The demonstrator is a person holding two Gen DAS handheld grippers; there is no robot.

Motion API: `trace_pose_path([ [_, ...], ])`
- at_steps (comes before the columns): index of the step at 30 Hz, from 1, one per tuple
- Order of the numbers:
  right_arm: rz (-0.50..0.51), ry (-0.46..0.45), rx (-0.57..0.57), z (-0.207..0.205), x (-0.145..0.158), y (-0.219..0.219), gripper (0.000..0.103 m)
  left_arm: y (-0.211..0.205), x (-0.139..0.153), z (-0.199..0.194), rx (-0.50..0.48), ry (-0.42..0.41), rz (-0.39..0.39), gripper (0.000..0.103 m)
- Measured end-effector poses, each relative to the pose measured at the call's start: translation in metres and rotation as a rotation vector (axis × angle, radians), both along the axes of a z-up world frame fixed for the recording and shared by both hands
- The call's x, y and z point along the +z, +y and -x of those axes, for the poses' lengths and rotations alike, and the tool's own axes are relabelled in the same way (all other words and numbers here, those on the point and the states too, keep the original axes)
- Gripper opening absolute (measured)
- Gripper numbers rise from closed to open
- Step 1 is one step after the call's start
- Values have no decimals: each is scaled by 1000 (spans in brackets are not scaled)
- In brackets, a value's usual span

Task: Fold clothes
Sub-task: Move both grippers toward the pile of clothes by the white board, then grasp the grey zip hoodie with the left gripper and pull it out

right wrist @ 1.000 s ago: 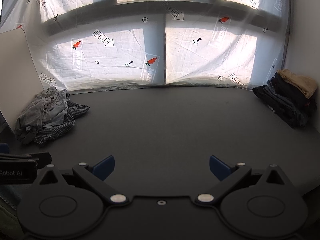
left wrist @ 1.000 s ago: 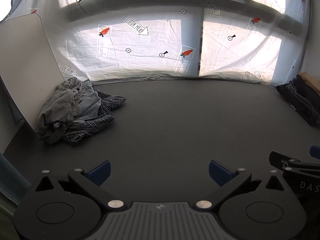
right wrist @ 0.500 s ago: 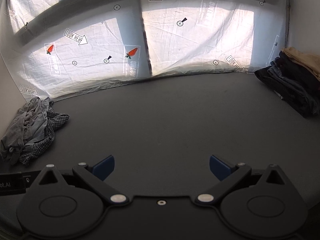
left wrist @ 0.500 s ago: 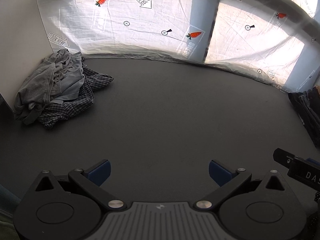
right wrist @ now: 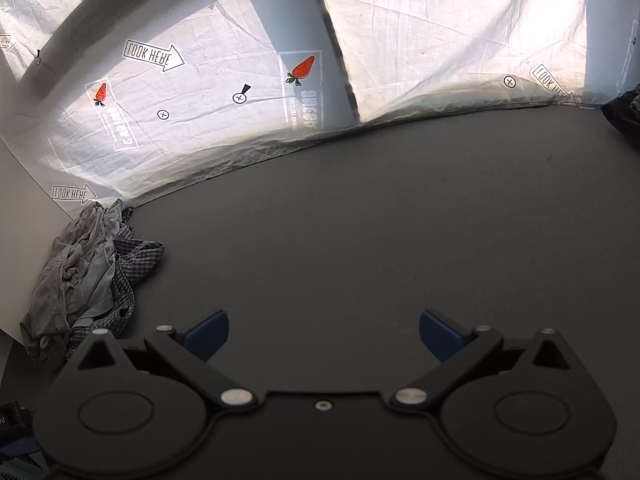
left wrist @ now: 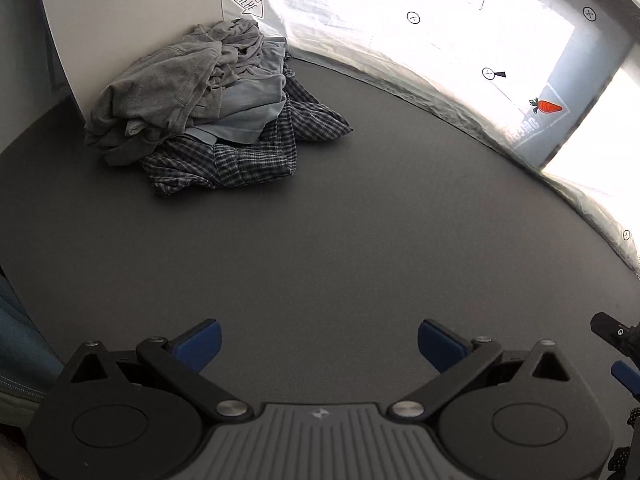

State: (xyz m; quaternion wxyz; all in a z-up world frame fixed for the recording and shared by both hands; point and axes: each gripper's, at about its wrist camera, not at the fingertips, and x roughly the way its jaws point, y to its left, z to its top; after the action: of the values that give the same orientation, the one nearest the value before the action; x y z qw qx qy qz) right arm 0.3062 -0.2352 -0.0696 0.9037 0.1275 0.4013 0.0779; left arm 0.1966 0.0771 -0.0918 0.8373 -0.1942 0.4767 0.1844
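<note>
Clothes pile sits in the far-left corner of the mat, against the white board: grey top uppermost, pale blue piece under it, checked shirt at the bottom, spilling out toward mat centre. Right view shows the same pile at its left edge, just beside the board.

What changed: a second ago we had both views level, pile small and far on the left. Now the left view has swung toward the pile and tipped down, so the pile is bigger and nearer the view's middle. The right view has also tipped down and turned left; the dark stack on the far side of the mat from the pile is now only a sliver at the frame edge. We judge this as the reach to fetch the next garment, grey top likely first. Nothing is spread out on the mat, so no fold has started on this piece.

Left gripper: jaws wide apart, nothing between the blue pads, well short of the pile, above bare mat; contact with the mat can't be told. Right gripper: same, jaws wide apart, empty, pile off to its left. A bit of the right gripper shows at the left view's right edge.
</note>
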Motion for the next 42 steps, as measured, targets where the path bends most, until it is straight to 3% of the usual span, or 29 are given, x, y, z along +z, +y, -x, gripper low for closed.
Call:
trace_pose_path([
  [4,40,-12,28,-36,-9,51,103,59,-12,-36,67,1,-11,103],
  [10,144,-25,81,-99,-40,131,103,144,-24,-107,132,-33,-200,100],
  [15,177,-8,126,-154,-64,187,103,211,-40,-170,189,-50,-296,88],
  [21,199,5,196,-195,-94,240,103,247,-62,-224,129,-71,-418,87],
  [23,202,12,219,-199,-99,250,103,250,-69,-236,135,-60,-482,73],
  [24,206,11,226,-198,-100,253,103,250,-71,-239,164,-43,-515,47],
  [25,211,8,232,-196,-101,254,103,251,-73,-242,196,-24,-548,34],
  [28,217,10,243,-189,-102,252,103,251,-61,-233,253,-72,-488,21],
  [30,202,16,235,-184,-100,244,103,242,-49,-224,255,-100,-486,17],
  [35,146,-26,189,-166,-82,207,103,191,-4,-191,122,-221,-488,11],
  [42,62,-118,60,-121,-47,106,103,40,70,-158,-152,-442,-416,11],
])
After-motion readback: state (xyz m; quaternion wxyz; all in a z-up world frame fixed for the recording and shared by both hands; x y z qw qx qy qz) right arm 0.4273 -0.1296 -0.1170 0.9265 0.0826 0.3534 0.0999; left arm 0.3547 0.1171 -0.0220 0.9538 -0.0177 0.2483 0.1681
